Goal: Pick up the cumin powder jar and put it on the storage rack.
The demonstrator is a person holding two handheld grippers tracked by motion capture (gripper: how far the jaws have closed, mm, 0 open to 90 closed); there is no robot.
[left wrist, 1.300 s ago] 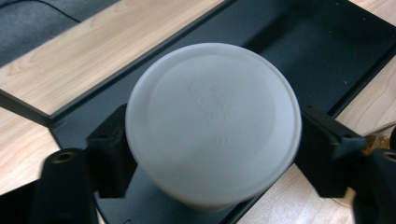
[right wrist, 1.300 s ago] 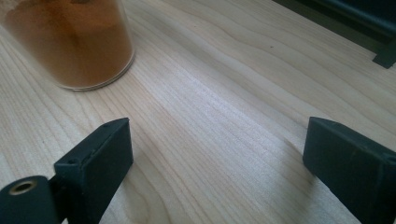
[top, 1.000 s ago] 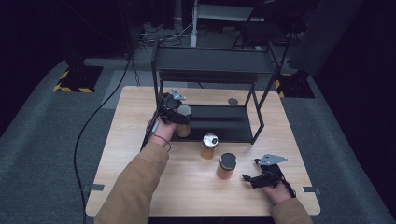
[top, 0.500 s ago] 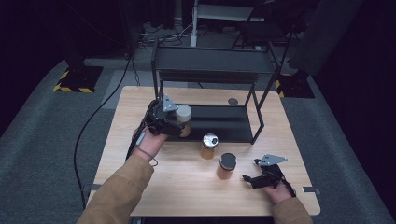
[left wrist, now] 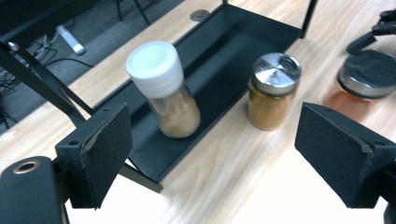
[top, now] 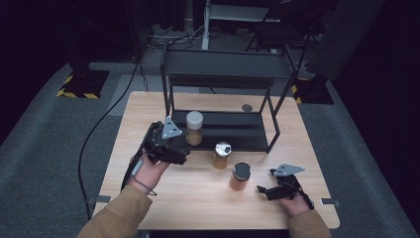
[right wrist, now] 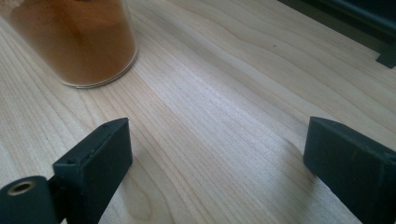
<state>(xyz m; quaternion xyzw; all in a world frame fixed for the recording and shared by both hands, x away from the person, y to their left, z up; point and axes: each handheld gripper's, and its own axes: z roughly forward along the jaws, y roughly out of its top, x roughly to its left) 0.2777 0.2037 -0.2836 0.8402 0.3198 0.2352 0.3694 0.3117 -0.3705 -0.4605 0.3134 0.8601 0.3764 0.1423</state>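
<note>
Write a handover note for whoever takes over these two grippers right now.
Left gripper: jaws open, holding nothing, just in front of the white-capped jar.
Right gripper: jaws open, holding nothing, low over the table near the dark-lidded jar.
White-capped jar stands upright on the rack's bottom shelf. Steel-lidded jar and dark-lidded jar stand on the table in front of the rack.
Done: one jar shelved.
Left, probably: shelve the other two.

surface [top: 148,106]: light wood, rectangular | on surface: black two-tier shelf rack [top: 223,84] at far middle; silver-lidded spice jar [top: 222,155] just before rack's front edge; dark-lidded spice jar [top: 240,176] nearer, right of it | on rack's bottom shelf: white-capped spice jar [top: 193,128], upright, left end
</note>
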